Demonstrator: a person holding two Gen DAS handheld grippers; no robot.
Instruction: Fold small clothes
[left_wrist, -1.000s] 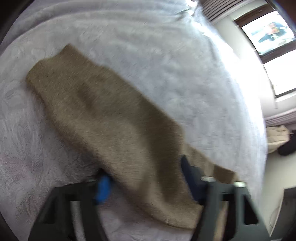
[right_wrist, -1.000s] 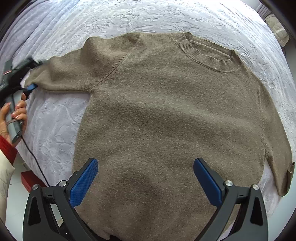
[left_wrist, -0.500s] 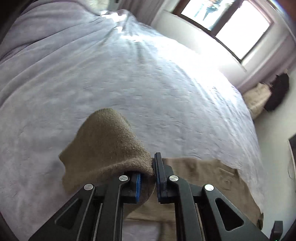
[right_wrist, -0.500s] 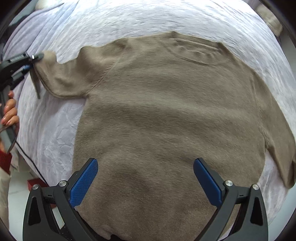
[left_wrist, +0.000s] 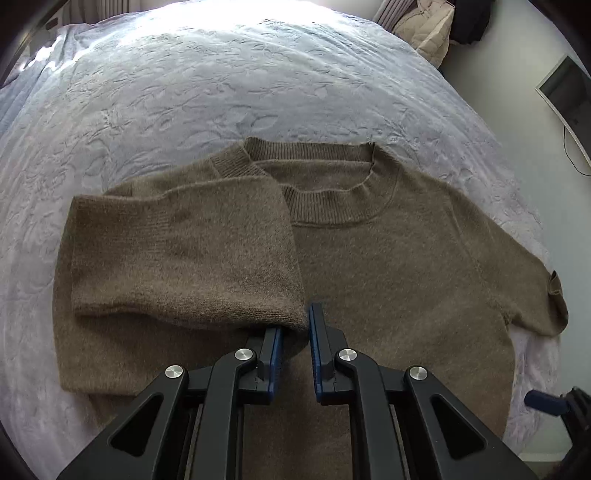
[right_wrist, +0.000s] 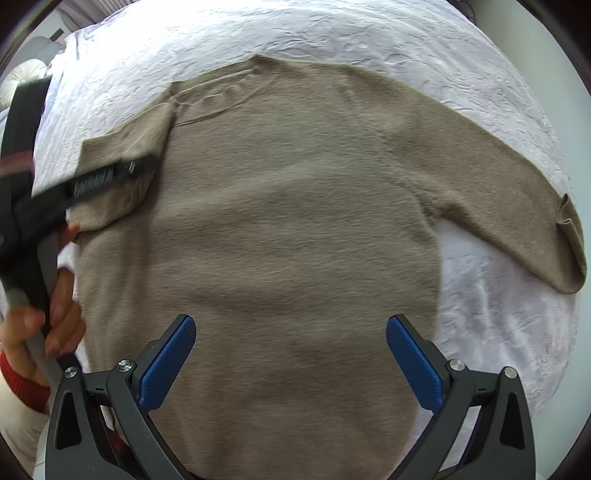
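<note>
- The brown sweater (right_wrist: 295, 229) lies flat, front up, on the bed (left_wrist: 221, 81), filling the centre of both views with its neckline toward the top of the frame.
- The step in hand looks like the first sleeve fold: in the left wrist view the folded sleeve (left_wrist: 184, 258) lies across the chest at centre left, its cuff end at the tips of the left hand-held gripper (left_wrist: 295, 332).
- The jaws of the left hand-held gripper are opening; a small corner of the cuff sits between the blue pads (left_wrist: 275, 354), which seem no longer to press it, so this reads as a release.
- The right hand-held gripper (right_wrist: 291, 354) hangs spread wide above the lower body of the sweater, at bottom centre of its view, with nothing between its jaws.
- The other sleeve (right_wrist: 517, 206) lies stretched out to the right edge of the frame, its cuff slightly turned up.
- The next move probably calls for pinching that cuff and carrying it across the chest to match, keeping the knit flat.
- The sweater is a soft, fuzzy knit with a ribbed collar (left_wrist: 332, 206); it should drape and cling a little, not slide.
- The bed cover is pale and quilted, with an embossed leaf pattern.
</note>
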